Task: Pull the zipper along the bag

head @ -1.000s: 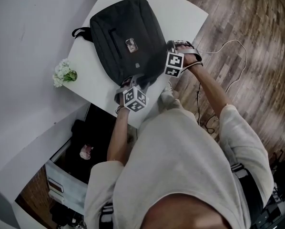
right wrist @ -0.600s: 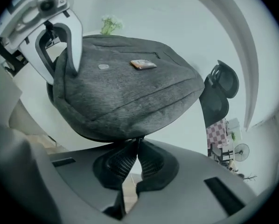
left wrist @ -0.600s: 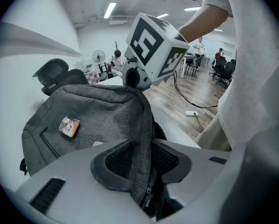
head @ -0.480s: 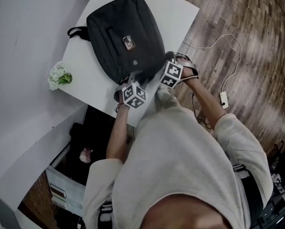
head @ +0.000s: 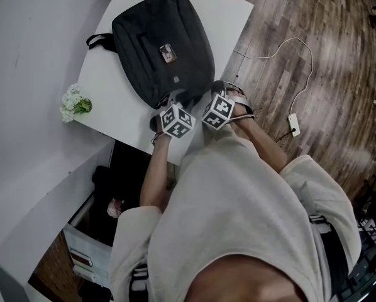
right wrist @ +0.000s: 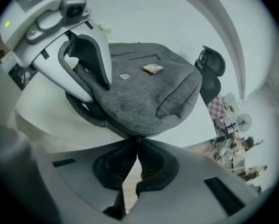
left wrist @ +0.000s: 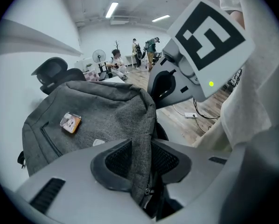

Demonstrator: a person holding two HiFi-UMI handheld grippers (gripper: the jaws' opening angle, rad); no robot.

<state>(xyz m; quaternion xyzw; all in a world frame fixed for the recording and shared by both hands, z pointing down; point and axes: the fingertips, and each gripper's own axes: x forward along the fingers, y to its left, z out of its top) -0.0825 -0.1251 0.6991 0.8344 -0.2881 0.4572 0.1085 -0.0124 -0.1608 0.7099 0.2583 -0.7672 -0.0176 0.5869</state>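
Two grippers meet at the near end of a dark grey bag [head: 163,46], which lies flat on a white table [head: 106,99] with its far end towards the table's far corner. The left gripper [left wrist: 146,158] has its fingers [left wrist: 118,160] clamped on a raised fold of the bag's fabric at the near edge; the cloth stands pinched between both pads, and zipper teeth show just under the fold. The right gripper [right wrist: 137,146] sits just beside the left one, on its right in the head view. Its fingers [right wrist: 153,164] are pressed together at the tips, nipping a small zipper pull [right wrist: 139,138] at the bag's rim, where the seam runs along the edge. Both marker cubes are close together over the table's near edge.

On top of the bag there is a small orange tag [head: 168,53], beside a slanted pocket zip. One strap loop [head: 97,41] sticks out at the bag's left side. A little bunch of white flowers [head: 73,102] rests at the table's left edge, well apart from the bag. On the wooden floor [head: 314,30] to the right lies a white cable [head: 282,46] with a small white block at its end.
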